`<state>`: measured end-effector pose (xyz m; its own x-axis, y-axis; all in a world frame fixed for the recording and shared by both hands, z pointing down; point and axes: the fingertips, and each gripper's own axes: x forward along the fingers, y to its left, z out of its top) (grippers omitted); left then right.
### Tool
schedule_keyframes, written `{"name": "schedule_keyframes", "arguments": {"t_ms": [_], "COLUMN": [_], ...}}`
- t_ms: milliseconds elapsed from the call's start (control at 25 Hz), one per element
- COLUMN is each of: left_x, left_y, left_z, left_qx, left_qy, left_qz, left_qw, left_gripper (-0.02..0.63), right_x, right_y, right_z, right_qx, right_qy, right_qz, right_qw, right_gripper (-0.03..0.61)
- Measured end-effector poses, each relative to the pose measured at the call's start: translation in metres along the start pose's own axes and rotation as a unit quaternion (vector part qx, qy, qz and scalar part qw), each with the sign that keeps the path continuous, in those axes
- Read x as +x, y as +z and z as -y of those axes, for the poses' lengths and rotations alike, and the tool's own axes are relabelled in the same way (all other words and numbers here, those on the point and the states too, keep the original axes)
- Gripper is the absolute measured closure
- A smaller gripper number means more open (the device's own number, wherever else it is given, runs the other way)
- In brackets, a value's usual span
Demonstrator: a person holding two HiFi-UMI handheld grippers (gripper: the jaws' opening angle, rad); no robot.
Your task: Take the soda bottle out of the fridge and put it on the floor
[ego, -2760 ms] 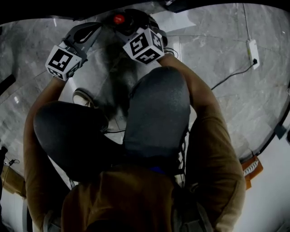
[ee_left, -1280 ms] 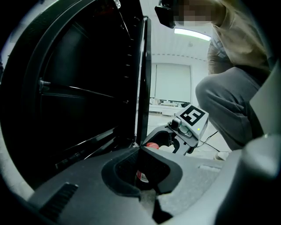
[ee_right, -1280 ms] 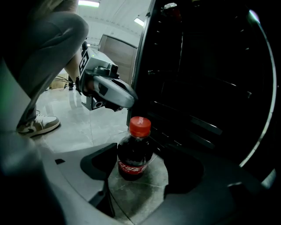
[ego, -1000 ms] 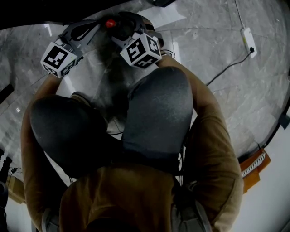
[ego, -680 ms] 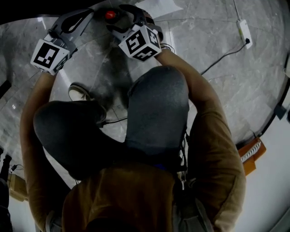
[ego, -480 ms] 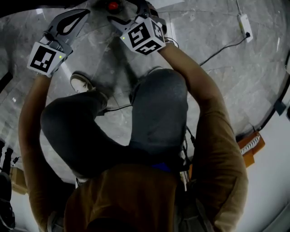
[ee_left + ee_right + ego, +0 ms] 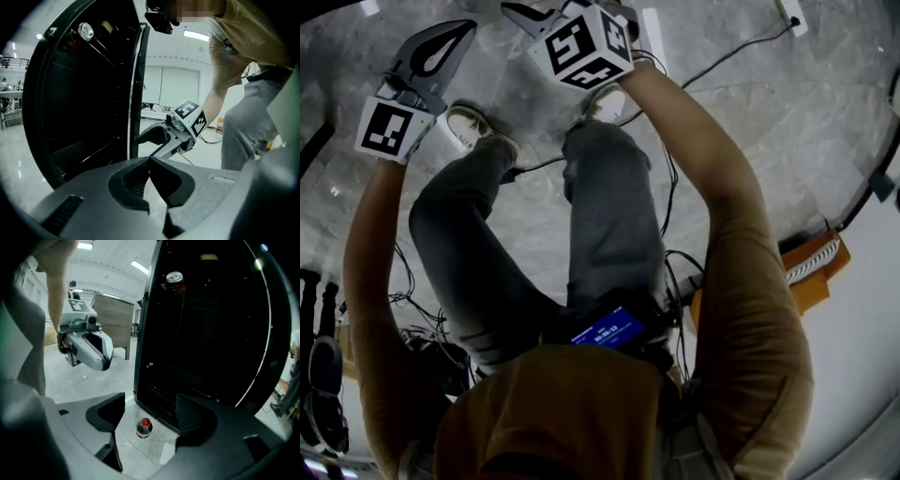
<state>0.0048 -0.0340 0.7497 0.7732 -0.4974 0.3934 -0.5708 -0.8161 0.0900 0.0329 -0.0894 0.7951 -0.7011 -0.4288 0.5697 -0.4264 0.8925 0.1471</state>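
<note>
Soda bottle, red-capped, stands upright on the floor just in front of the fridge, at the foot of its dark front. Right gripper is above that spot, well clear of the bottle, jaws spread wide and holding nothing. Left gripper is near the fridge front, jaws pressed together and empty.

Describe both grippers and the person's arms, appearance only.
The left gripper and right gripper are both grey moulded shells with dark, ribbed fingers. Each carries a white cube printed with black square markers. The person wears a tan-brown top with short sleeves, and the forearms are bare.
</note>
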Motion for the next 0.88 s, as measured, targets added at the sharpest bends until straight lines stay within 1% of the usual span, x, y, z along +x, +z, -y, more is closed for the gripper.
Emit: {"name": "schedule_keyframes", "arguments": {"t_ms": [120,200,320,400,520,720,880], "left_x": [-0.009,-0.022,-0.046,-0.06,-0.071,-0.096,-0.136], "left_y": [0.032,0.065,0.121,0.144,0.168,0.203,0.269], "left_z": [0.001,0.006,0.019,0.021,0.013,0.009,0.019], "left_qx": [-0.019,-0.022,-0.014,-0.014,-0.012,-0.032,-0.04], "left_qy": [0.011,0.015,0.013,0.019,0.048,0.084,0.105], "left_qz": [0.012,0.016,0.007,-0.005,-0.002,-0.001,-0.003], "left_qw": [0.9997,0.9995,0.9998,0.9997,0.9988,0.996,0.9936], "left_gripper": [0.612,0.612,0.612,0.612,0.612,0.612,0.612], "right_x": [-0.029,-0.057,-0.1,-0.116,-0.123,-0.141,-0.189], "right_y": [0.026,0.054,0.105,0.127,0.146,0.186,0.247], "right_z": [0.007,0.011,0.017,0.018,0.02,0.02,0.026], "right_qx": [0.016,0.021,0.025,0.027,0.028,0.045,0.043], "right_qy": [-0.008,-0.01,-0.013,-0.012,-0.007,0.005,0.0], "right_qz": [0.002,0.004,0.006,0.006,0.006,0.019,0.024], "right_qw": [1.0,1.0,1.0,1.0,1.0,0.999,0.999], "right_gripper": [0.27,0.27,0.27,0.27,0.271,0.272,0.272]}}
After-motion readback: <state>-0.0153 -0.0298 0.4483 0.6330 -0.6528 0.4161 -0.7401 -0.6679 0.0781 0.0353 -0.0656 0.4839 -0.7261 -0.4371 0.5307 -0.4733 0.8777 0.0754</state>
